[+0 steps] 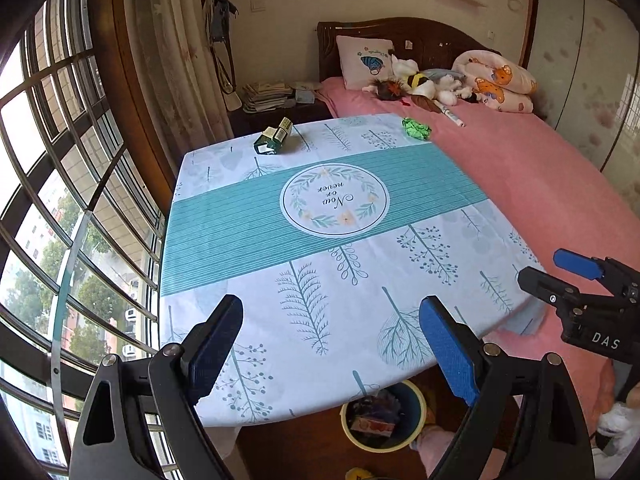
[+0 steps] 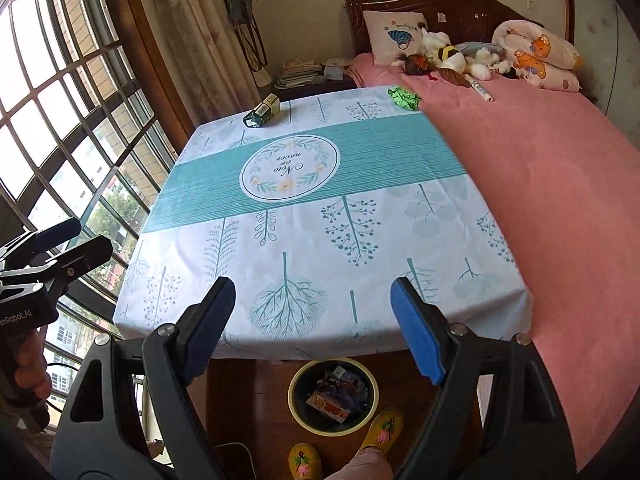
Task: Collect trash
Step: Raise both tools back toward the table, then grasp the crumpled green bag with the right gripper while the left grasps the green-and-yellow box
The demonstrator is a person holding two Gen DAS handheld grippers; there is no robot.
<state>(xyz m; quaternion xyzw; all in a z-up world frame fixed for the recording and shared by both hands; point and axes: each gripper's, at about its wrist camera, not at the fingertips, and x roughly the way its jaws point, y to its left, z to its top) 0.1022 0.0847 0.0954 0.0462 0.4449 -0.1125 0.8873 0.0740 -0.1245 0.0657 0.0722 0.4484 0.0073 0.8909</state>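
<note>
Both my grippers, left (image 1: 330, 344) and right (image 2: 314, 328), gape empty over near table edge; carton (image 1: 273, 138) and green wad (image 1: 417, 128) lie far side, bin (image 2: 333, 400) below—reach long, pinch squarely.

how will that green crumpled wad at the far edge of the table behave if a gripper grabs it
The green wad looks like crumpled paper, so probably very light and likely to squash when pinched. It sits right at the table edge beside the bed, so a nudge may push it off.
</note>
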